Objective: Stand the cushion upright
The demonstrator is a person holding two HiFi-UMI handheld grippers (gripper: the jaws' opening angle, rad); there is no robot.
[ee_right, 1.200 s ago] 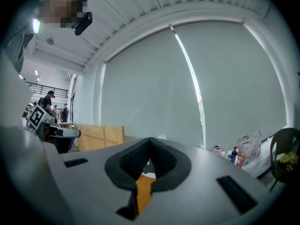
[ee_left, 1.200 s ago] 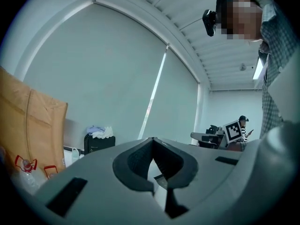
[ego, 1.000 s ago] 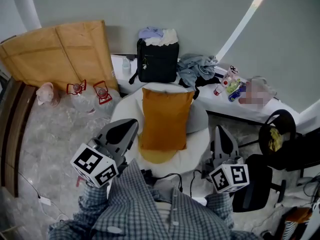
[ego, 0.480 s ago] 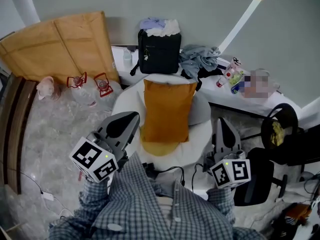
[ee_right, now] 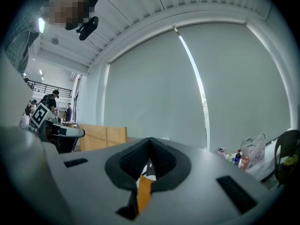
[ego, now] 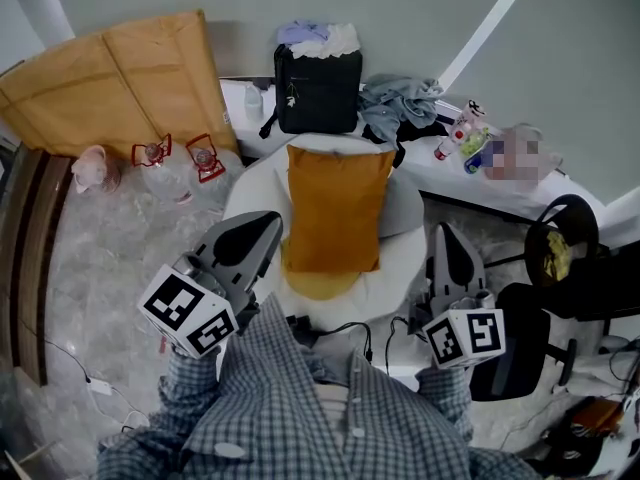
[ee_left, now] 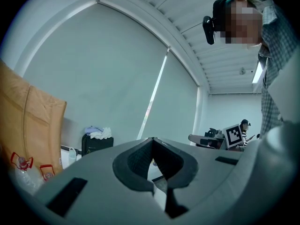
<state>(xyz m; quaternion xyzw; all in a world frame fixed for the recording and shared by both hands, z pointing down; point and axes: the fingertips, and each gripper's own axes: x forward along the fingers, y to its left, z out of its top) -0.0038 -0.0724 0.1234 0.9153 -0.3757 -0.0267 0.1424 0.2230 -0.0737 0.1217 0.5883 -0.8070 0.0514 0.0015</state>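
An orange cushion (ego: 335,208) rests on a white round seat (ego: 405,223) with its broad face toward me; a yellow pad (ego: 318,285) shows under its near edge. My left gripper (ego: 268,224) hovers just left of the cushion's near corner, jaws shut and empty. My right gripper (ego: 444,234) hangs to the right of the seat, also shut with nothing in it. In the left gripper view the jaws (ee_left: 152,142) meet, and the right gripper's marker cube (ee_left: 234,135) shows beyond. In the right gripper view a sliver of the cushion (ee_right: 143,192) shows below the closed jaws (ee_right: 150,143).
A black backpack (ego: 318,93) stands behind the seat. Cardboard sheets (ego: 110,83) lean at the back left, with two red lanterns (ego: 152,155) before them. A low white ledge (ego: 500,203) holds bottles (ego: 450,140) and clothes (ego: 400,108). A black chair (ego: 520,353) and cables (ego: 335,330) lie near.
Only the head camera has shifted a little; the cushion and both grippers keep their places.
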